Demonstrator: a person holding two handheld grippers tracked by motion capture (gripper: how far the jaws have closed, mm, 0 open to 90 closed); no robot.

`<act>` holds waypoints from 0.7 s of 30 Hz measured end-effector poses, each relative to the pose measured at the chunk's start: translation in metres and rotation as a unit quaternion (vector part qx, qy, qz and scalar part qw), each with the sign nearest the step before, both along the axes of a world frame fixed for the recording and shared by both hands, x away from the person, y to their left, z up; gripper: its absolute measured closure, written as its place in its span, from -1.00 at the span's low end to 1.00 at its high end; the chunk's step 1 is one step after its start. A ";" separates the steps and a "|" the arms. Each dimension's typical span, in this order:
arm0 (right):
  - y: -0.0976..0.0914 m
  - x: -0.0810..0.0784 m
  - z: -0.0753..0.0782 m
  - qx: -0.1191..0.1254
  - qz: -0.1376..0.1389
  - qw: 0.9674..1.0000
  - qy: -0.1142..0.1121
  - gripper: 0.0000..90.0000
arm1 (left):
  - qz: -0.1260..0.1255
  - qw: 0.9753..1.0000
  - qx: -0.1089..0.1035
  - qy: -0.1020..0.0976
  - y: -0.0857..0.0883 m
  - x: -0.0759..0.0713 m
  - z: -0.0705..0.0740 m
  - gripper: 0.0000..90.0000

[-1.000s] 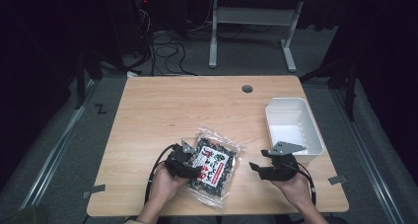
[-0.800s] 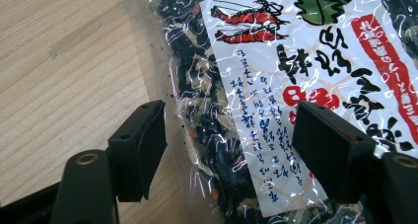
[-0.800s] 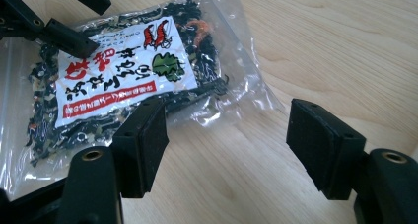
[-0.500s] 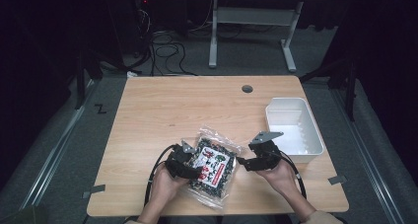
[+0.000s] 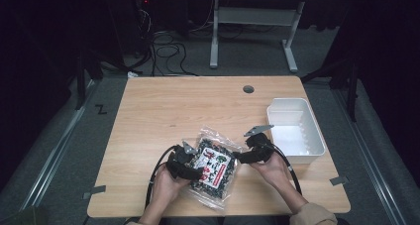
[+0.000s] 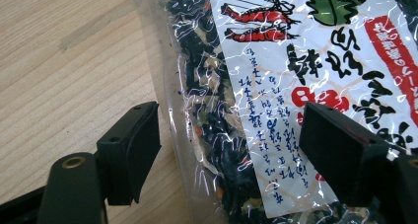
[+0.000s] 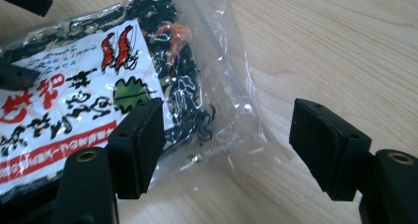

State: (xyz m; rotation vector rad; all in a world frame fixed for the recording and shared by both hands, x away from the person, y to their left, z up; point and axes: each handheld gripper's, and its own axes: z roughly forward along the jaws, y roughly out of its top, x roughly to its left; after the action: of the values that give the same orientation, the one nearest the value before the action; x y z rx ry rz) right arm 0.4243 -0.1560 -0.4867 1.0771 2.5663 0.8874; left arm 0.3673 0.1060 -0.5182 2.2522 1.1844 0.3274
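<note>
A clear bag of dark dried seaweed with a white label printed with red shrimp [image 5: 214, 166] lies flat on the wooden table [image 5: 198, 111] near its front edge. My left gripper [image 5: 197, 172] sits at the bag's left side. In the left gripper view the left gripper [image 6: 234, 155] is open, one jaw over bare wood and the other over the label of the bag [image 6: 276, 86]. My right gripper [image 5: 238, 158] is at the bag's right edge. Its jaws have just been opening, and the right gripper [image 7: 231, 150] now straddles the clear corner of the bag [image 7: 148, 71] without pressing it.
A white plastic bin [image 5: 295, 131], holding nothing, stands at the table's right side, just beyond my right hand. A round cable hole [image 5: 248, 89] sits near the far edge. Cables trail from both grippers toward the front edge.
My right gripper has moved left, from in front of the white bin to the bag's right edge. The left gripper and the bag have stayed put.
</note>
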 end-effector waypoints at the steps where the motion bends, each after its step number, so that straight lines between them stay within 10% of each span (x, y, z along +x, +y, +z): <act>1: 0.006 0.005 -0.001 -0.005 -0.006 1.000 0.004 -0.32 | 0.000 1.000 0.000 0.000 0.000 0.000 0.000 -0.47; 21: 0.020 0.034 -0.026 -0.025 -0.035 0.997 0.057 -0.23 | 0.008 1.000 0.015 -0.007 0.002 0.000 0.001 -0.50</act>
State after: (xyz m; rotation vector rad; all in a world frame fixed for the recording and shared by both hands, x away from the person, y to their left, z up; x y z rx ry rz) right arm 0.4584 -0.1356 -0.5131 1.2278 2.6084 0.7617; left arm 0.3670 0.1083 -0.5168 2.2638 1.1987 0.3683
